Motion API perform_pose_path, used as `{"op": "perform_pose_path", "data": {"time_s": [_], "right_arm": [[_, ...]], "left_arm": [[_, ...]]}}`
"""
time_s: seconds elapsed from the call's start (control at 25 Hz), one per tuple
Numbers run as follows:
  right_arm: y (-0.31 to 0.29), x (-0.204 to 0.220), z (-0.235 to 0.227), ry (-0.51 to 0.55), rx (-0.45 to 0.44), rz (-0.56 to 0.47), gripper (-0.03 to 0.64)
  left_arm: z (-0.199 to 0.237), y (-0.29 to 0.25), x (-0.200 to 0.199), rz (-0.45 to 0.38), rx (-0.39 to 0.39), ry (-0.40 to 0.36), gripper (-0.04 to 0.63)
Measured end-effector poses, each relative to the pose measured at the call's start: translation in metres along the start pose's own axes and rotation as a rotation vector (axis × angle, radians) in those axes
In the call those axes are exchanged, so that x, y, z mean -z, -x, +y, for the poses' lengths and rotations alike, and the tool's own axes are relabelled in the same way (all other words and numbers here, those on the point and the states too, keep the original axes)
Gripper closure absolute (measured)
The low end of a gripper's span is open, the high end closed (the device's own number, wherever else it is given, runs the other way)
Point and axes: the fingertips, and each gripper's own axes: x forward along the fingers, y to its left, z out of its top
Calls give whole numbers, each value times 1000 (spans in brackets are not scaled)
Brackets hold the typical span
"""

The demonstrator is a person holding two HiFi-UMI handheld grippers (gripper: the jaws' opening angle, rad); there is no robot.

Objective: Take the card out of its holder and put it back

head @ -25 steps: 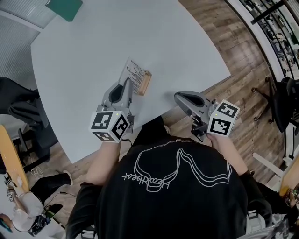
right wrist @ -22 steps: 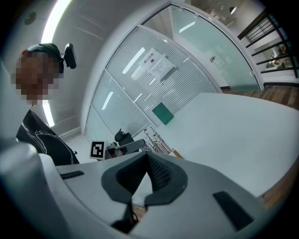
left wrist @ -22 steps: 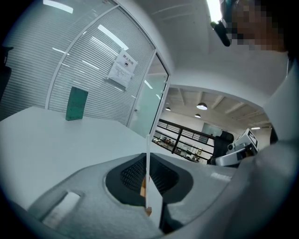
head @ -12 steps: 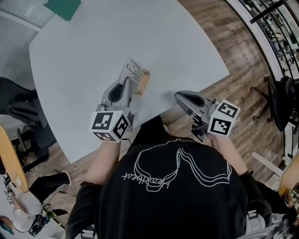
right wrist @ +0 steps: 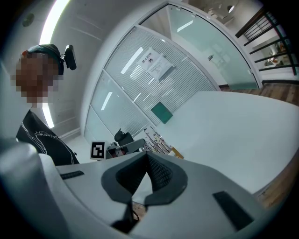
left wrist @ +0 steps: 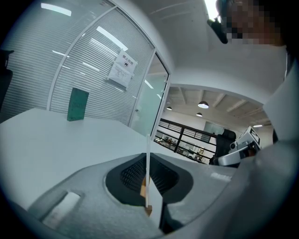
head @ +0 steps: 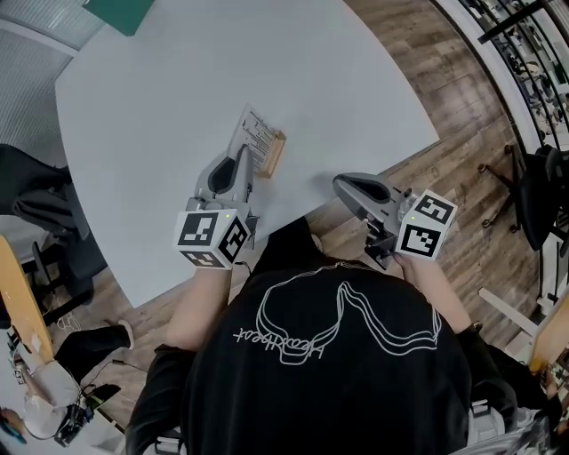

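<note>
A printed white card [head: 258, 135] stands in a wooden holder [head: 275, 153] on the white table [head: 160, 80]. My left gripper [head: 240, 158] reaches the card's near edge. In the left gripper view the card [left wrist: 147, 168] shows edge-on between the closed jaws, with the holder [left wrist: 142, 187] just beyond. The card still sits in the holder. My right gripper [head: 342, 185] hovers at the table's near edge, to the right of the holder and apart from it. It is shut with nothing in it. From the right gripper view the card [right wrist: 155, 141] and holder [right wrist: 176, 153] lie ahead on the left.
A green object [head: 120, 13] sits at the table's far corner, also seen as a green block [left wrist: 77, 104] against the slatted glass wall. A black chair [head: 36, 209] stands left of the table. Wooden floor [head: 462, 98] lies to the right.
</note>
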Motion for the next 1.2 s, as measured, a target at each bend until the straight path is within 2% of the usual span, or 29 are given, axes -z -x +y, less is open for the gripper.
{"op": "perform_pose_path", "data": {"time_s": [1.2], "right_arm": [[14,16,-7,-29,18,2,607]], "left_arm": [[-7,-5,20,47,-20,-51,569]]}}
